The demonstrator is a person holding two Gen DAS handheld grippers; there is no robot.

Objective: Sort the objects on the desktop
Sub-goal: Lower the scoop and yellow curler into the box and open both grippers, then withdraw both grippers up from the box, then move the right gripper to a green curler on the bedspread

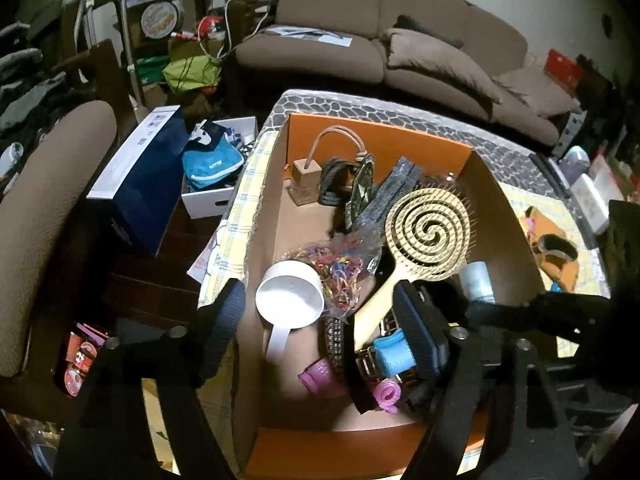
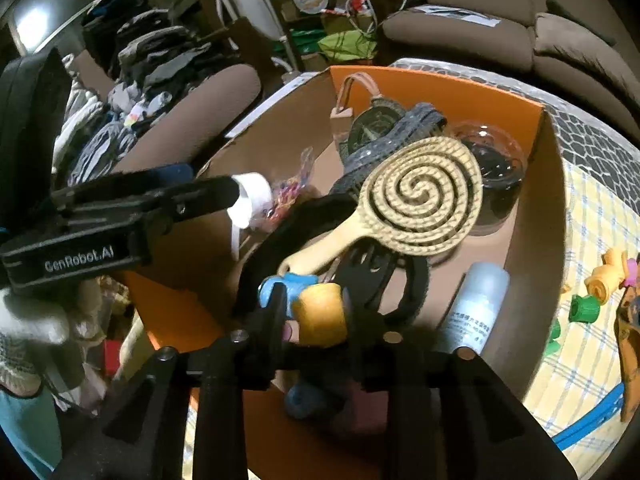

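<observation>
An orange cardboard box (image 1: 376, 136) on the table holds a spiral cream hairbrush (image 1: 426, 236), a white scoop (image 1: 290, 300), a bag of coloured rubber bands (image 1: 340, 268), blue (image 1: 394, 354) and purple (image 1: 386, 394) hair rollers and a white bottle (image 1: 476, 278). My left gripper (image 1: 320, 320) hangs open over the box's near left part, empty. My right gripper (image 2: 316, 312) is shut on a yellow hair roller (image 2: 320, 314) above the box (image 2: 440, 84), near the hairbrush (image 2: 424, 196) handle and a blue roller (image 2: 280, 284).
Orange (image 2: 600, 284) and green (image 2: 584, 308) rollers lie on the checked tablecloth (image 2: 580, 360) right of the box. A brown sofa (image 1: 400, 40) stands behind the table. A brown chair (image 1: 48, 200), a blue box (image 1: 140, 184) and clutter stand at left.
</observation>
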